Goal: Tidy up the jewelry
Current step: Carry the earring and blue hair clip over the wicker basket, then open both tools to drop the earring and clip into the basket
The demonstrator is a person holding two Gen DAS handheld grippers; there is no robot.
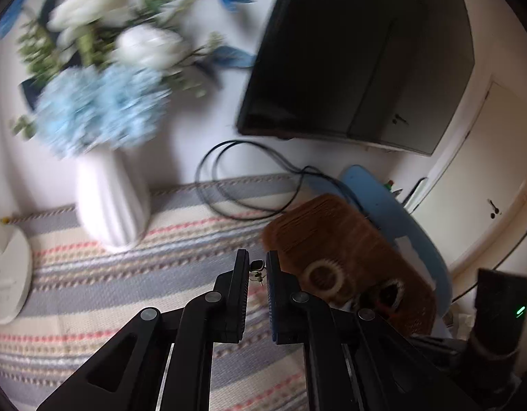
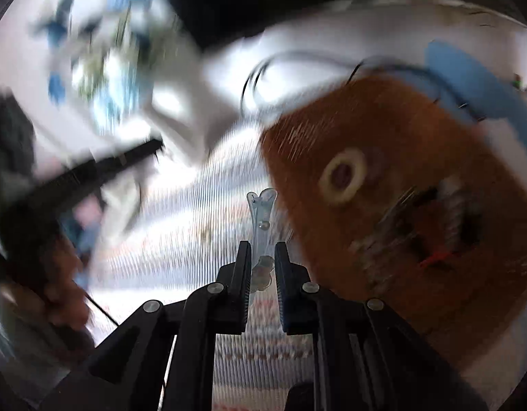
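In the left wrist view my left gripper [image 1: 257, 263] is shut on a small dark-stoned earring [image 1: 257, 266], held above the striped cloth just left of a brown wooden jewelry tray [image 1: 335, 236]. The tray holds a cream ring-shaped bangle [image 1: 323, 277] and darker pieces [image 1: 388, 296]. In the blurred right wrist view my right gripper [image 2: 261, 251] is shut on a clear plastic earring card [image 2: 260, 212] that sticks up past the fingertips, left of the same tray [image 2: 393, 130] with its bangle [image 2: 344, 175].
A white vase of blue and white flowers [image 1: 111, 202] stands at back left. A black monitor [image 1: 362, 54] and looped cable [image 1: 243, 178] sit behind. A blue oval object [image 1: 393, 205] lies behind the tray, a white round device [image 1: 7, 274] at far left.
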